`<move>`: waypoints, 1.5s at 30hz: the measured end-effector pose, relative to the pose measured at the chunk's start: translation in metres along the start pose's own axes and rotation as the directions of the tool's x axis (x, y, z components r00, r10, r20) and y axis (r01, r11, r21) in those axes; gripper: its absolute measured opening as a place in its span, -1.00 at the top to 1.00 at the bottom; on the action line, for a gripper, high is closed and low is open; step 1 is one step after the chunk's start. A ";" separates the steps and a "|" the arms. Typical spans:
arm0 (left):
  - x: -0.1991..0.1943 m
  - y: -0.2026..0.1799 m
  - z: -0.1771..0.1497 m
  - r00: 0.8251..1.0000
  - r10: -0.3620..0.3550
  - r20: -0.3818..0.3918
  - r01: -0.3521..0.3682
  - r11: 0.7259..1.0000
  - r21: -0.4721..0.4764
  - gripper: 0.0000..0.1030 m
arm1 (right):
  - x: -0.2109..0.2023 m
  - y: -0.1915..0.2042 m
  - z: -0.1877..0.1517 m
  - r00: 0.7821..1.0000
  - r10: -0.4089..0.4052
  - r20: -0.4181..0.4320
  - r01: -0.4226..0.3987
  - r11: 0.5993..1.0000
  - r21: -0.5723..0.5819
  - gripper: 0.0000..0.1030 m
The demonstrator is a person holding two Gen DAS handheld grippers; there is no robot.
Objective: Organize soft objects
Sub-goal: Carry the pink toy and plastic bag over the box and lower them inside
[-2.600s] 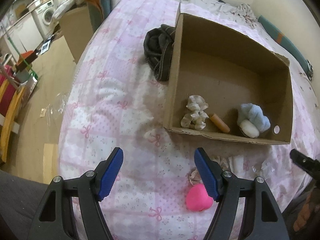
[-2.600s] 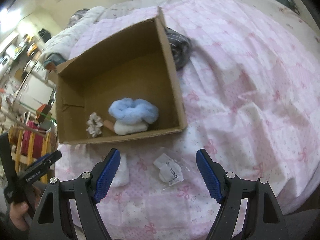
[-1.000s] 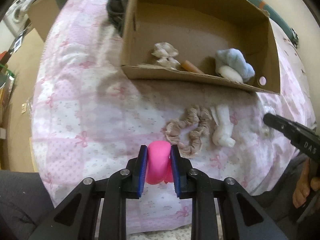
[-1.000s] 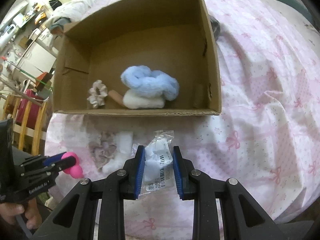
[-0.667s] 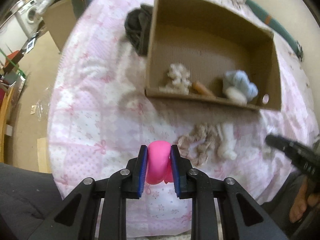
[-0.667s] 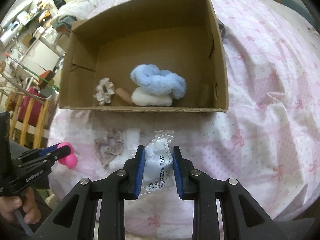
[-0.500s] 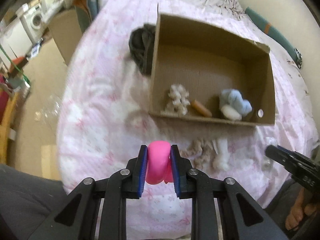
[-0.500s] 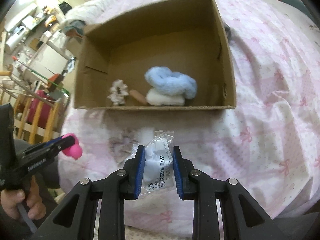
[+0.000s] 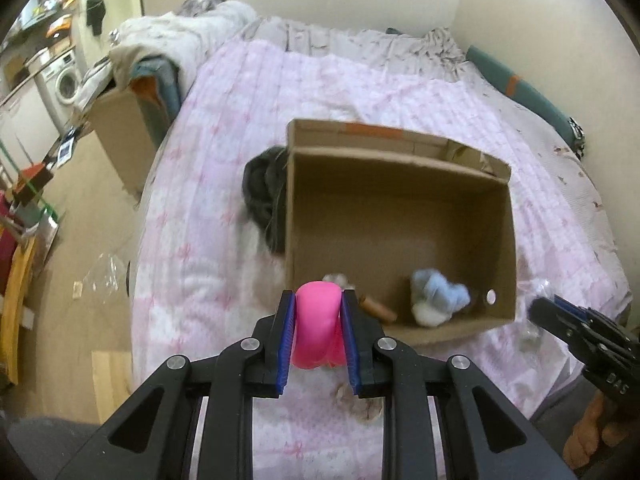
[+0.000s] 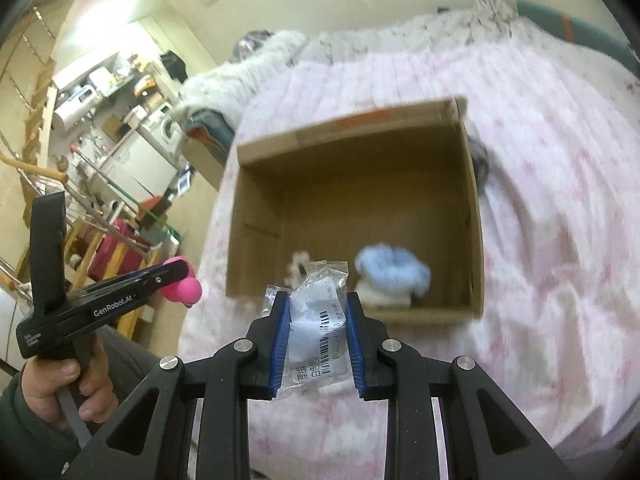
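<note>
My left gripper (image 9: 318, 308) is shut on a pink soft sponge (image 9: 318, 320) and holds it in the air before the near wall of an open cardboard box (image 9: 400, 144) on the pink bed. My right gripper (image 10: 317, 312) is shut on a clear plastic packet with a barcode label (image 10: 318, 320), raised in front of the same box (image 10: 256, 216). Inside the box lie a blue fluffy scrunchie (image 9: 440, 290), a white soft item (image 9: 430, 312), a tan cylinder (image 9: 378, 308) and a pale scrunchie (image 9: 336, 279). A beige scrunchie (image 9: 360, 400) lies on the bed below my left gripper.
A dark bundle of cloth (image 9: 264, 196) lies against the box's left wall. The bed's left edge drops to a wooden floor (image 9: 80, 240) with clutter. A second cardboard box (image 9: 120, 136) stands left of the bed. The right gripper shows at the left wrist view's right edge (image 9: 580, 324).
Both grippers closed on their objects, the left on the pink sponge and the right on the packet, then lifted them off the bed and pulled back from the box.
</note>
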State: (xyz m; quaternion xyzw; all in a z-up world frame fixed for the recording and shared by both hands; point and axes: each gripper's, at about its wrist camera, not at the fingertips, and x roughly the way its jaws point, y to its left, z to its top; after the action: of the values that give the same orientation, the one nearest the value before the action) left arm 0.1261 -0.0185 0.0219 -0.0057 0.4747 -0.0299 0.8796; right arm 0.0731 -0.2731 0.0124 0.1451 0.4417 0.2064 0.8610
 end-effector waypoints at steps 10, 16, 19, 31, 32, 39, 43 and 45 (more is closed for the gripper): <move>0.028 -0.023 0.023 0.999 -0.038 0.018 0.037 0.998 0.057 0.60 | 0.028 -0.016 0.025 1.000 -0.018 0.021 0.017 0.999 0.038 0.45; 0.060 -0.031 0.018 0.999 -0.050 -0.004 0.050 0.996 0.077 0.60 | 0.056 -0.026 0.015 1.000 -0.016 -0.014 0.017 0.997 0.072 0.45; 0.076 -0.032 0.013 0.999 -0.050 -0.006 0.051 0.995 0.086 0.60 | 0.063 -0.027 0.014 1.000 -0.017 -0.026 0.019 0.998 0.061 0.45; 0.100 -0.032 0.006 0.998 -0.049 -0.027 0.052 0.994 0.094 0.60 | 0.082 -0.027 0.011 0.999 -0.014 -0.051 0.016 0.999 0.050 0.45; 0.101 -0.032 0.006 0.998 -0.049 -0.029 0.052 0.994 0.091 0.60 | 0.083 -0.028 0.012 0.999 -0.017 -0.051 0.019 0.999 0.047 0.45; 0.108 -0.030 0.004 0.997 -0.062 -0.056 0.066 0.995 0.069 0.60 | 0.089 -0.031 0.011 0.998 -0.012 -0.067 0.017 0.998 0.061 0.45; 0.109 -0.032 0.003 0.996 -0.064 -0.060 0.069 0.995 0.073 0.60 | 0.093 -0.031 0.010 0.997 -0.009 -0.080 0.014 0.998 0.065 0.45; 0.110 -0.032 0.002 0.996 -0.064 -0.062 0.068 0.995 0.073 0.60 | 0.093 -0.030 0.010 0.997 -0.009 -0.081 0.014 0.998 0.064 0.45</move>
State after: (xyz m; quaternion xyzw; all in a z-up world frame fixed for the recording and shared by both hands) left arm 0.1863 -0.0570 -0.0674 0.0127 0.4989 -0.0769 0.8632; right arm 0.1371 -0.2551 -0.0605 0.1618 0.4835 0.1929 0.8384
